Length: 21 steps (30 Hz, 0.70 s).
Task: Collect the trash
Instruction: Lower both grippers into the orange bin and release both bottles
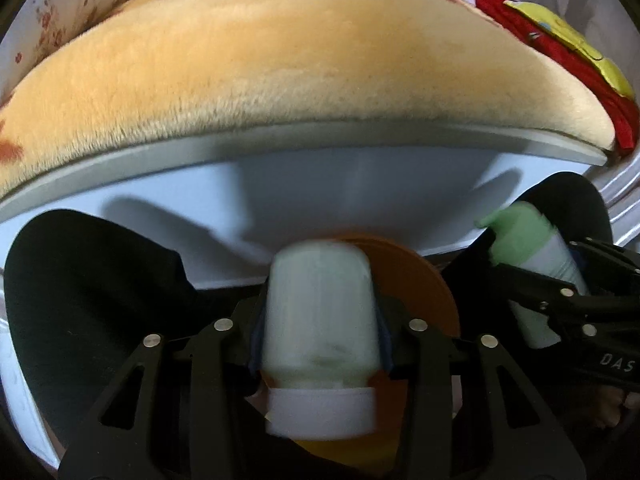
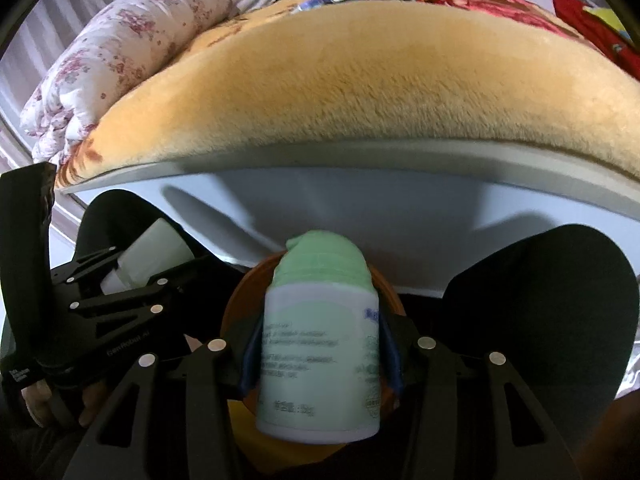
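We're mid-carry: left gripper clamped on a pale white-capped bottle, right gripper clamped on a green-topped bottle. Orange bin sits just behind both, 12 to 1 o'clock, below the bed edge. Next, probably: line up over the rim, release one at a time. Bottle label print blurred, unreadable; "DAS" shows on the right gripper's body
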Motion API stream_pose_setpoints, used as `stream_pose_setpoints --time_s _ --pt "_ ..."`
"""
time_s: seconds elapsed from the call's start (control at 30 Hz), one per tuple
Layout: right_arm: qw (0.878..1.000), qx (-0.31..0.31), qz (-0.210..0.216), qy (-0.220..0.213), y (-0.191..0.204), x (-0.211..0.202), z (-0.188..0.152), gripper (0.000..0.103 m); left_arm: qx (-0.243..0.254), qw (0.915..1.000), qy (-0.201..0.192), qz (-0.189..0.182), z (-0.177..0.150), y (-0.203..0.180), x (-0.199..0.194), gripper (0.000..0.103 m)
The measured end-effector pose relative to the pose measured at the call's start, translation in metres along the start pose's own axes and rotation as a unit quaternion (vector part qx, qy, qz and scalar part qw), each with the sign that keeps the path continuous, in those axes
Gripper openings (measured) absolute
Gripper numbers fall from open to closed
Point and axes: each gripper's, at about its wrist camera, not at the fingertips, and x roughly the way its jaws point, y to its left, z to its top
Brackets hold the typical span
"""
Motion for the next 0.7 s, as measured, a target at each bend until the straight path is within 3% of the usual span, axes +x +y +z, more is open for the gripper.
stream_pose_setpoints --time_s 0.1,0.37,0.53,0.7 --pt "1.0 0.004 -0.001 -0.009 -0.002 -0.004 0.0 0.058 -0.007 1.0 0.003 0.006 0.0 0.004 0.002 0.053" --pt "0.999 0.001 -0.005 -0.031 -0.003 -0.022 -0.002 0.059 -0.002 0.9998 -0.017 0.012 -0.001 0.002 -0.009 0.057" --pt "0.999 -0.008 -0.001 -0.053 -0.001 -0.045 0.005 0.059 -0.001 0.9986 -0.053 0.003 0.01 0.003 -0.036 0.065" --pt "0.996 -0.009 -0.004 -0.088 -0.009 -0.066 0.028 0.061 -0.007 0.9954 -0.095 -0.013 0.045 0.005 -0.064 0.072"
